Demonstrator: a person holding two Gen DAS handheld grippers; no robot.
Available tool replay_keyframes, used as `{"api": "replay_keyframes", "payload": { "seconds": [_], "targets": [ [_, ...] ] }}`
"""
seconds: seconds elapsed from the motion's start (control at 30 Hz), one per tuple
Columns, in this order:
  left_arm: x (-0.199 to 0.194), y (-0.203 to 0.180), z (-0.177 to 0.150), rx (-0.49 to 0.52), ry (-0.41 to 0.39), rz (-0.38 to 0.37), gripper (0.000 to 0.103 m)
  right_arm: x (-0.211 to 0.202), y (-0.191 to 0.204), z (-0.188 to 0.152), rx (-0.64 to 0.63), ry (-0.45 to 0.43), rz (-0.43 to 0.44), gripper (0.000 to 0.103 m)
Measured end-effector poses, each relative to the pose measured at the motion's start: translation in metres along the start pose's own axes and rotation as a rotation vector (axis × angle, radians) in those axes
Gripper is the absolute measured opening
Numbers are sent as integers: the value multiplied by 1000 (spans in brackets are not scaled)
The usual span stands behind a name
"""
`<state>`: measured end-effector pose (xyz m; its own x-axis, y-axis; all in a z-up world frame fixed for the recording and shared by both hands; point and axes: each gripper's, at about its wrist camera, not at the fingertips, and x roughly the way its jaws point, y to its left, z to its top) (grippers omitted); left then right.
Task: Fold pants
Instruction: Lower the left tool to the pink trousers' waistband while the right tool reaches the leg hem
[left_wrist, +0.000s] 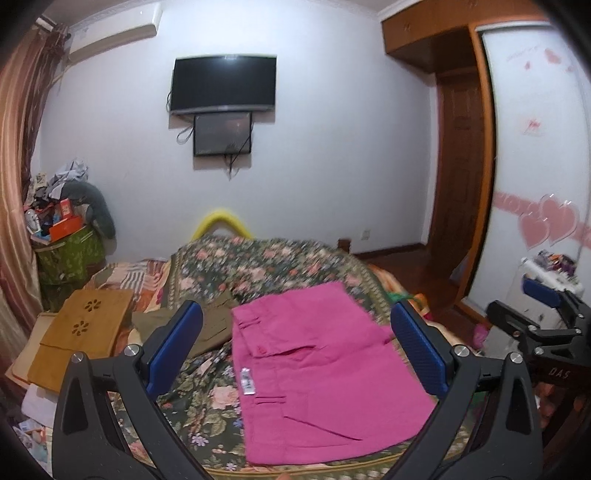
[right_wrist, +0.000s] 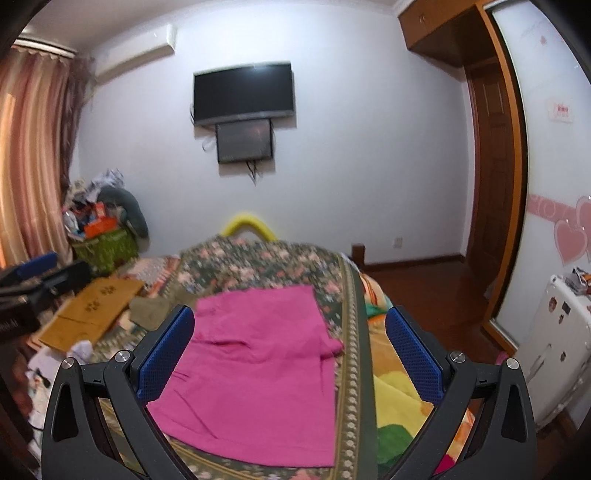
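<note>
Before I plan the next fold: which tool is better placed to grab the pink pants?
Probably left: the left tool, open, frames the pink pants centrally; the right tool sits toward their right edge.

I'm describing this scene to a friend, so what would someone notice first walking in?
The bright pink pants jump out first, lying folded flat on the floral bedspread, framed by both open grippers: left gripper, right gripper. Next comes the black TV high on the far white wall. Olive-green clothing lies just left of the pants.

Pants (left_wrist: 325, 369) on bedspread (left_wrist: 207, 402), garment (left_wrist: 210, 325) left.
</note>
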<state>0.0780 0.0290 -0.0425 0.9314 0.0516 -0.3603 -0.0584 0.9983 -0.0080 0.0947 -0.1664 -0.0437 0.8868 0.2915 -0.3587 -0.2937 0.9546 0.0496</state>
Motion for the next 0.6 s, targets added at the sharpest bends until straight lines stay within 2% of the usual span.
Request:
{"api": "replay_keyframes", "payload": {
  "seconds": [0.33,0.6],
  "targets": [
    [118,35,-35,-14,271,36,103,81,-40,-41,-41,228,-86,103],
    [200,62,-76,-51,475,35,102,136,-56,-63,-44,372,-62,103]
  ]
}}
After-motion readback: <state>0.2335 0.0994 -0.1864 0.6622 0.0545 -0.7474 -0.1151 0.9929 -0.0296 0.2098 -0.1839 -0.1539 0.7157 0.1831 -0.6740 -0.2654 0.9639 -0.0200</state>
